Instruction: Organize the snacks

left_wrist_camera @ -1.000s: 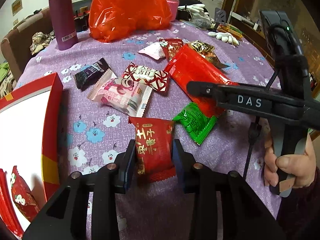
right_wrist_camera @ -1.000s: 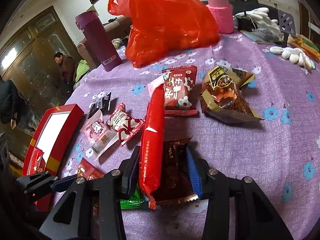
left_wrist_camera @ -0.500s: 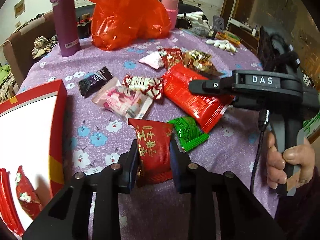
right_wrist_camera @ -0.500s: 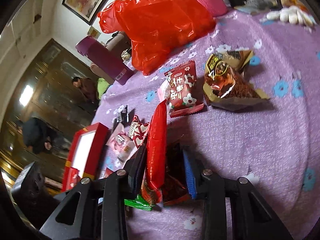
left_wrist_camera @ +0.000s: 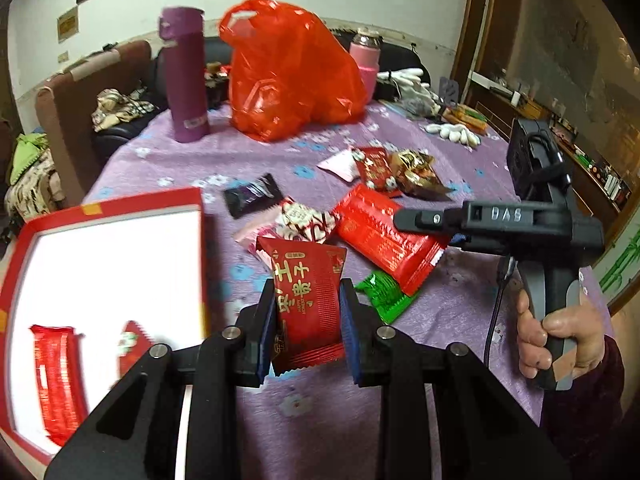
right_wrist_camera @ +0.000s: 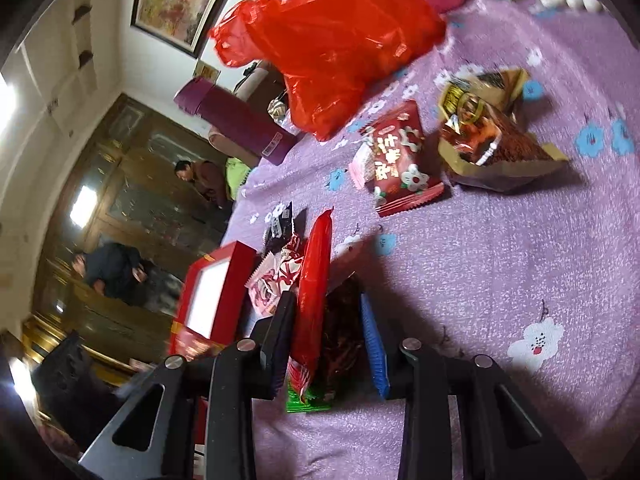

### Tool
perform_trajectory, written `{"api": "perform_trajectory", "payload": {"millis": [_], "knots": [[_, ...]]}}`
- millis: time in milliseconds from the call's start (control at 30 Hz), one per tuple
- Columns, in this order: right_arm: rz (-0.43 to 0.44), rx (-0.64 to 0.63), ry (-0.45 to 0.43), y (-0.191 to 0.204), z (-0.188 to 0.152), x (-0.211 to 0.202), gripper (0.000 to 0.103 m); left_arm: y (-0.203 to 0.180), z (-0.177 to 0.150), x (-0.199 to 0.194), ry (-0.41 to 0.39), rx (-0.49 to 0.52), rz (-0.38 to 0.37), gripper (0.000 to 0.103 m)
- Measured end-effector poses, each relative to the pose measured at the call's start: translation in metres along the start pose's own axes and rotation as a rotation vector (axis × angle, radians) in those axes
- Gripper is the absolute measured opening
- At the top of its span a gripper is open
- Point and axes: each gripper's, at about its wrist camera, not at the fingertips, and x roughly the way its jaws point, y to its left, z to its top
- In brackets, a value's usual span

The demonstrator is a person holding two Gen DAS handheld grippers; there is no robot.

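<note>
The left tongs clamp a red snack packet lifted clear of the table, likely bound for the red box at left, while the right tongs are closing on a long red packet.

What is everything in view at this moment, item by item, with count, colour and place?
red snack packet: 1, red with gold characters, clamped in left gripper
long red packet: 1, red, tilted up between right gripper's closing jaws
green packet: 1, green, under the long red packet's end
gift box: 1, red rim and white inside, left table edge, holding two red packets
loose snacks: several, black, pink, red-white, brown-gold, mid table
plastic bag: 1, orange-red, far side
purple flask: 1, purple, beside bag
pink bottle: 1, pink, behind bag
tablecloth: 1, purple, flowered
left gripper: 1, black
right gripper: 1, black
hand: 1, on right gripper's handle
</note>
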Motion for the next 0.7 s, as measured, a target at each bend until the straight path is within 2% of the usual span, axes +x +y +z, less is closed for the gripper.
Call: {"api": "perform_trajectory", "payload": {"millis": [200, 300, 433, 500, 567, 700], "knots": [[-0.099, -0.159, 0.007, 0.042, -0.010, 0.015, 0.036, 0.017, -0.004, -0.014, -0.028, -0.028, 0.029, 0.026], [-0.130, -0.188, 0.046, 0.052, -0.015, 0.030, 0.040, 0.025, -0.009, -0.017, -0.029, -0.048, 0.040, 0.026], [-0.171, -0.212, 0.036, 0.059, -0.022, 0.037, 0.041, 0.035, -0.014, -0.020, -0.030, -0.069, 0.048, 0.026], [-0.145, -0.193, 0.055, 0.057, -0.021, 0.042, 0.037, 0.040, -0.017, -0.023, -0.034, -0.076, 0.048, 0.026], [-0.083, -0.131, 0.079, 0.049, -0.020, 0.045, 0.025, 0.043, -0.018, -0.026, -0.038, -0.082, 0.049, 0.026], [-0.027, -0.055, 0.088, 0.042, -0.022, 0.045, 0.021, 0.052, -0.022, -0.030, -0.047, -0.102, 0.053, 0.026]]}}
